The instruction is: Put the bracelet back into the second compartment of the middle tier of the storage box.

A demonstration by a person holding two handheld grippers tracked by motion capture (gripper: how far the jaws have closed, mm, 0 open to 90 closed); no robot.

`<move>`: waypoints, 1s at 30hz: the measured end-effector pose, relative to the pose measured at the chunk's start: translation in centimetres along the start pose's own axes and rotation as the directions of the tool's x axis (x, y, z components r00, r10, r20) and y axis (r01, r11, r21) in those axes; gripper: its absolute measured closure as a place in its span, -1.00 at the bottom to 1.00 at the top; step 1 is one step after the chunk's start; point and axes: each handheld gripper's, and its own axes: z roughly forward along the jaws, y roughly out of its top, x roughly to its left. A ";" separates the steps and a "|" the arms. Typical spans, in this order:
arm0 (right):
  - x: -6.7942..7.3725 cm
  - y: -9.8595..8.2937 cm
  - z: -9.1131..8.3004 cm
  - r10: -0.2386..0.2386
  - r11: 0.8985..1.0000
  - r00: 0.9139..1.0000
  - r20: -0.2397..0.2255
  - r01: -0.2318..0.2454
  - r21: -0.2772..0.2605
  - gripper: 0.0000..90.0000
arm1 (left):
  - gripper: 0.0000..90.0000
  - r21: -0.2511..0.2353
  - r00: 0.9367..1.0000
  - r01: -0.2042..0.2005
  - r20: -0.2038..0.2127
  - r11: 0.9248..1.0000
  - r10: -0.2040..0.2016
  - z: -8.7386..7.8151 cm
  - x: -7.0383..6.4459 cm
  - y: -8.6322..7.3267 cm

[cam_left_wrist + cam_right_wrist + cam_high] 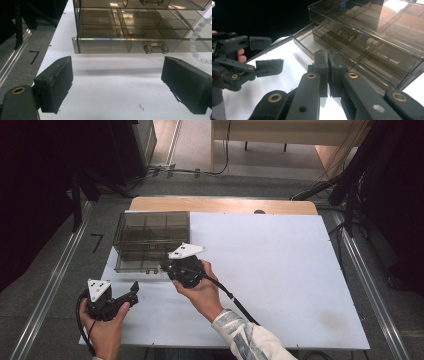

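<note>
A smoky clear drawer cabinet stands at the white board's back left. Its bottom drawer is pulled out a little, and the drawer's handle faces me. My left gripper is open wide, low over the board just in front of that drawer. In the high view the left gripper sits near the front left. My right gripper has its jaws pressed together beside the drawer's corner. A string of white beads hangs at the drawer's right, running off frame toward the right gripper.
The white board covers a wooden table. A grey floor with metal rails lies to the left, and cables run behind. The cabinet's upper drawers are closed.
</note>
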 end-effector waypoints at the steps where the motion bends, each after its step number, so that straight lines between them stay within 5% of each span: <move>1: 0.0 0.1 0.0 0.002 1.000 1.000 -0.001 -0.002 -0.002 0.89 | -0.75 0.000 1.000 0.002 0.000 1.000 -0.002 0.0 0.0 0.0; 30: -1.1 2.1 2.5 0.062 0.997 0.998 0.028 -0.061 -0.043 0.89 | -0.75 -0.002 1.000 -0.002 0.010 1.000 0.002 0.1 0.0 0.0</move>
